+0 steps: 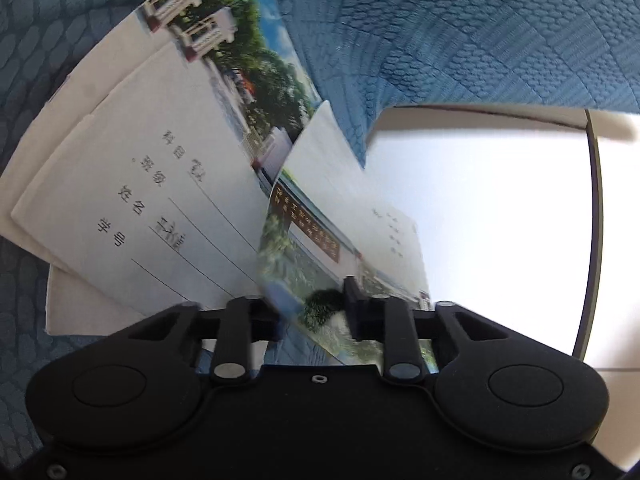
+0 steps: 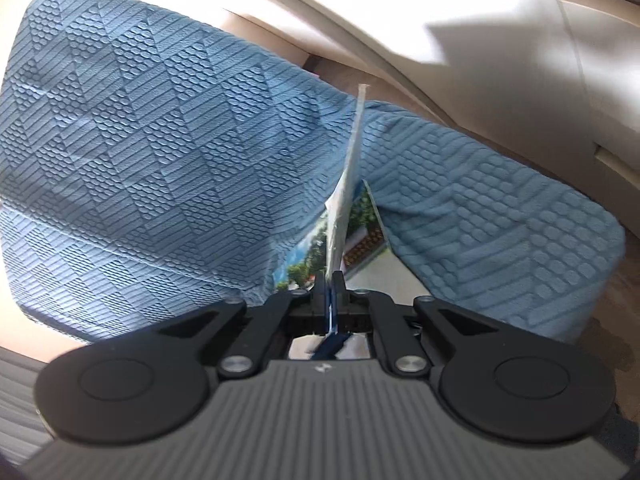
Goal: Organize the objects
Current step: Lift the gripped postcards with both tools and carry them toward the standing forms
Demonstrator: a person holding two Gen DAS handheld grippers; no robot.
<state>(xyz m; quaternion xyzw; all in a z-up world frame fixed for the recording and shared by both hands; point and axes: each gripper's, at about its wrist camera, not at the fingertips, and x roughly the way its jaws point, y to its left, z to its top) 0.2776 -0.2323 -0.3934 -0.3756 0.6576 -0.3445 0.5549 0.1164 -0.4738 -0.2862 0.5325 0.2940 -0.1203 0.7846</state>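
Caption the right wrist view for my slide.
Right gripper pinches a thin booklet edge-on above the blue textured cloth.

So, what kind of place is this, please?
Probably a bedroom at home: a blue quilted bedspread covers what looks like a bed, school exercise books lie on it, and wooden flooring shows beside it.

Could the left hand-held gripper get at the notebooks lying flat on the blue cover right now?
Probably not yet: the left hand-held gripper has a tilted notebook between its fingers, with the flat notebooks close beside.
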